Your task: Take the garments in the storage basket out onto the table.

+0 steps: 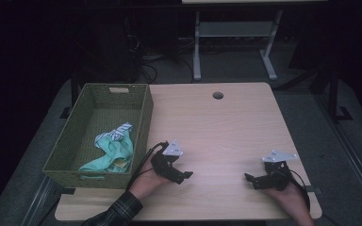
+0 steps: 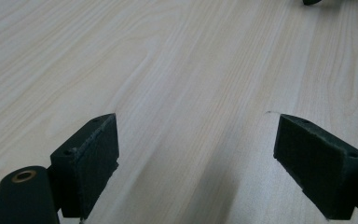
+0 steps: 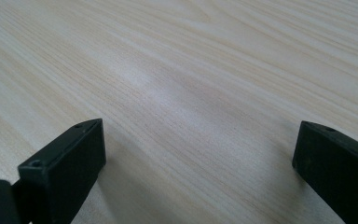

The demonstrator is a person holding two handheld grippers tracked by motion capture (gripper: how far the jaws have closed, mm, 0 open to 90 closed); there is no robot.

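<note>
Beside the basket [image 1: 143, 117] of cloth [image 1: 113, 150], both tools, left [image 1: 183, 176] and right [image 1: 250, 179], rest gaping, empty.

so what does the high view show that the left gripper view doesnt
High view: a green woven basket at the table's left edge with mint and striped cloth inside, both hands, the left tool and the right tool, and the floor beyond. Left gripper view: its own two black pads up close, spread apart with nothing between them, and the wood grain. Both: the pale wooden table and the left tool, open.
</note>
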